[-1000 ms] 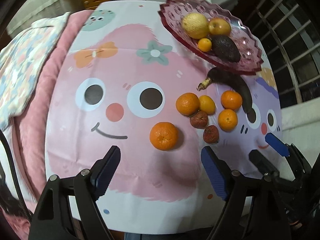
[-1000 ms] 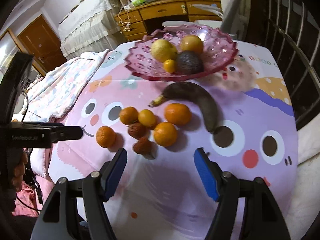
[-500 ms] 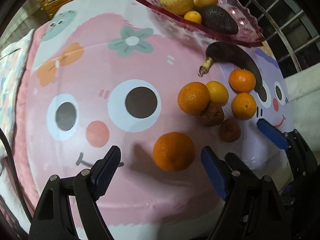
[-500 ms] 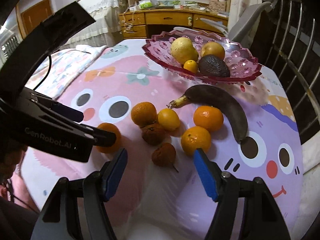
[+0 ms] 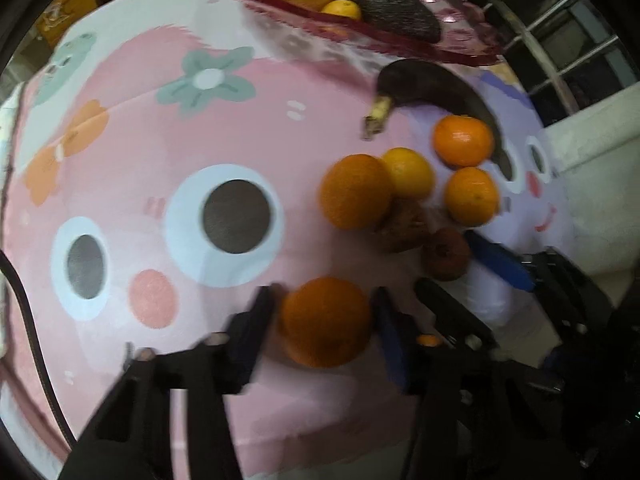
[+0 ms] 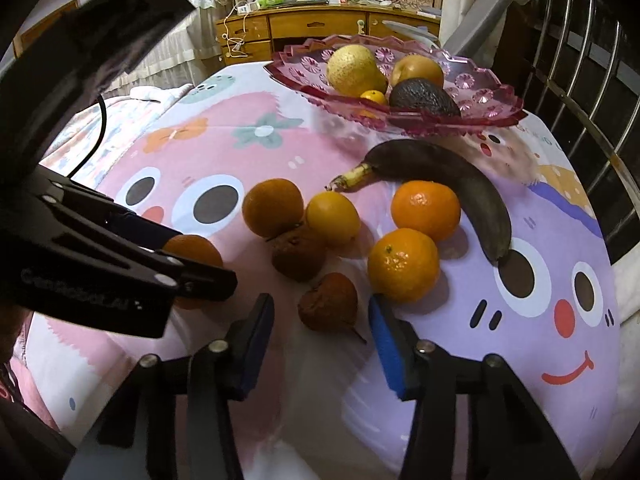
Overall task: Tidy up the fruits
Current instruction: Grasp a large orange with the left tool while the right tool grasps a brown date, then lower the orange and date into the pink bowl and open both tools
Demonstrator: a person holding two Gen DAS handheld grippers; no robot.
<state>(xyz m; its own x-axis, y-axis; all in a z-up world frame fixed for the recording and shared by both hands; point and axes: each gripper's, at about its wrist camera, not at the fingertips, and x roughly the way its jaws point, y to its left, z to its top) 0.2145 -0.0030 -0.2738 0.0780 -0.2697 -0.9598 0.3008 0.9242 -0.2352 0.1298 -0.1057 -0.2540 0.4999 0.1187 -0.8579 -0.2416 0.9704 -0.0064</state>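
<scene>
My left gripper [image 5: 324,320] is closed around a lone orange [image 5: 325,321] on the cartoon tablecloth; both pads touch its sides. In the right wrist view the same orange [image 6: 196,254] shows partly behind the left gripper [image 6: 188,268]. My right gripper [image 6: 322,320] is open, its fingers on either side of a shrivelled brown fruit [image 6: 328,300] without touching it. A second brown fruit [image 6: 298,254], several oranges [image 6: 402,264] and a blackened banana [image 6: 448,172] lie beyond. The pink glass bowl [image 6: 480,118] holds a pear, an apple, an avocado and a small orange.
The right gripper [image 5: 496,264] shows at the right of the left wrist view, beside the fruit cluster. A metal railing [image 6: 580,80] runs along the table's right side. A wooden dresser [image 6: 304,28] and a grey chair [image 6: 480,20] stand behind the bowl.
My left gripper moved forward and closed on the lone orange. My right gripper advanced toward the nearer brown fruit, narrowing a little but staying open.
</scene>
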